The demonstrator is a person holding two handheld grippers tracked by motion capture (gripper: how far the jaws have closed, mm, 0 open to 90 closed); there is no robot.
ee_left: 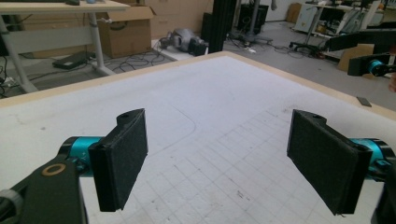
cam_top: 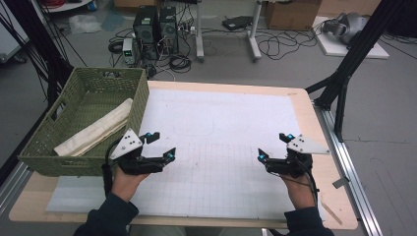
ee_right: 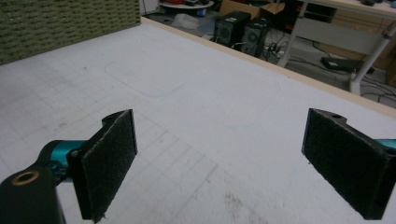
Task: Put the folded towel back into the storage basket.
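jaws gape wide and empty on left hand-held gripper (cam_top: 160, 145) and right hand-held gripper (cam_top: 273, 146), over the mat (cam_top: 216, 123).

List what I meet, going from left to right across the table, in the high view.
green basket with a rolled cream cloth inside → left gripper → bare white mat → right gripper → wooden table edge

Even, soft light; slightly blurry
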